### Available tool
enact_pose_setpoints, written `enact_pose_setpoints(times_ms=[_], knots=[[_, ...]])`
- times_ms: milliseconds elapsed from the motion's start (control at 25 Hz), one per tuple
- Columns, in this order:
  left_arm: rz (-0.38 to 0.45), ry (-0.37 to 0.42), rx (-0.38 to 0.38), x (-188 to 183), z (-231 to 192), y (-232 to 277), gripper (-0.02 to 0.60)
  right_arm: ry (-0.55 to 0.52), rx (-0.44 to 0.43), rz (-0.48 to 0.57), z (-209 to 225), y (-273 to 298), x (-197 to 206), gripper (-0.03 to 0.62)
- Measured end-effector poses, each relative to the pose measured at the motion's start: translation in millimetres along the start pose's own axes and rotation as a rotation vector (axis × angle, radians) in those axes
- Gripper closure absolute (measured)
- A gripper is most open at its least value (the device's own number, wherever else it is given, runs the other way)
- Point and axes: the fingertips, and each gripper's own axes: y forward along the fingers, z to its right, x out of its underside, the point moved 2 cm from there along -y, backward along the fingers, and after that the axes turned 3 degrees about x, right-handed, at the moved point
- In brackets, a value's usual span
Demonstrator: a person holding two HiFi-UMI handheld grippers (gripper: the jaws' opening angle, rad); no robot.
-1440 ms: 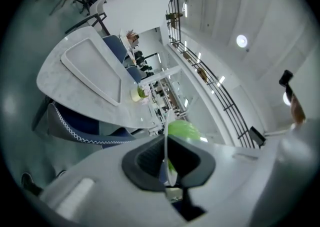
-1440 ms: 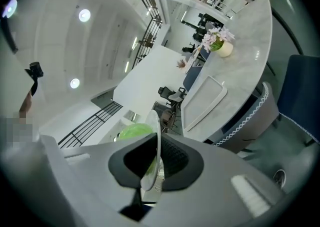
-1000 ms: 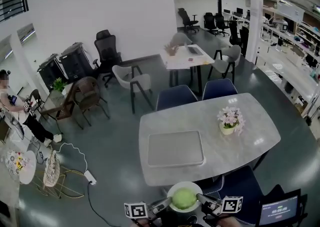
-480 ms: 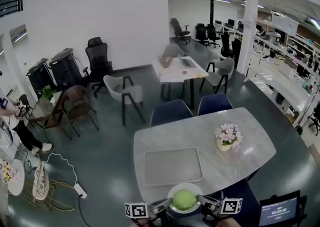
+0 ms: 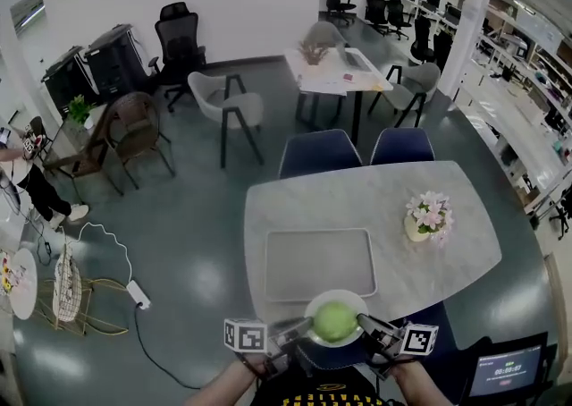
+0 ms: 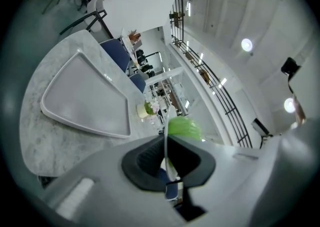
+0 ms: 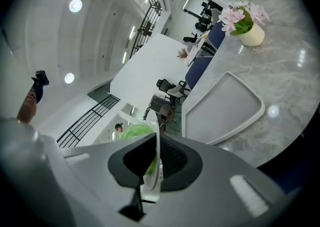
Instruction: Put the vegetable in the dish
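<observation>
A shallow white dish (image 5: 315, 312) is held from both sides at the near edge of the grey marble worktop (image 5: 447, 243). A round green vegetable (image 5: 333, 321) is seen lying in the middle of it.

The left gripper (image 5: 298, 333) is clamped on the dish's left rim and the right gripper (image 5: 367, 330) on its right rim. In the left gripper view the dark fingers (image 6: 145, 158) are closed almost together, with only the thin white edge of the dish (image 6: 166, 158) pinched between them; the vegetable (image 6: 182, 127) is seen just beyond. The same is shown in the right gripper view: the fingers (image 7: 175, 163) are pressed onto the dish rim (image 7: 155, 158), and the vegetable (image 7: 134, 132) bulges up behind it.

A pale grey rectangular tray (image 5: 319, 262) is laid flat on the worktop just beyond the dish; whether the two touch cannot be told. A small cream pot of pink flowers (image 5: 427, 217) is placed upright further right, well apart from the tray. Two blue chairs (image 5: 319, 154) are pushed in at the far side of the worktop.
</observation>
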Motion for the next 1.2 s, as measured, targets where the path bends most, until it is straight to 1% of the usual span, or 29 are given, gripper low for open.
enact_pose_setpoints(times_ms=[160, 280, 440, 640, 760, 880, 1000, 1200], knots=[[0.002, -0.016, -0.031, -10.2, -14.0, 4.6, 0.566, 0.030, -0.001, -0.029, 14.0, 13.4, -7.2, 0.574], [0.012, -0.025, -0.050, -18.4, -25.0, 15.5, 0.565, 0.016, 0.001, -0.047, 29.1, 19.3, -20.7, 0.574], [0.016, -0.045, -0.073, -27.3, -39.7, 30.3, 0.565, 0.028, 0.005, -0.061, 47.9, 25.6, -35.2, 0.574], [0.012, -0.056, -0.085, -42.0, -72.0, 62.1, 0.563, 0.026, 0.005, -0.062, 83.9, 33.6, -62.3, 0.574], [0.008, -0.053, -0.096, -51.5, -83.0, 75.9, 0.563, 0.061, 0.033, -0.060, 103.5, 36.2, -70.8, 0.574], [0.007, -0.062, -0.101, -60.2, -90.2, 82.8, 0.563, 0.078, 0.053, -0.060, 113.7, 40.8, -77.6, 0.574], [0.005, -0.065, -0.108, -68.2, -103.2, 91.5, 0.561, 0.061, 0.038, -0.056, 119.3, 50.7, -89.7, 0.574], [-0.014, -0.074, -0.144, -75.0, -134.2, 106.9, 0.558, 0.086, 0.042, -0.066, 151.8, 62.8, -97.7, 0.572]])
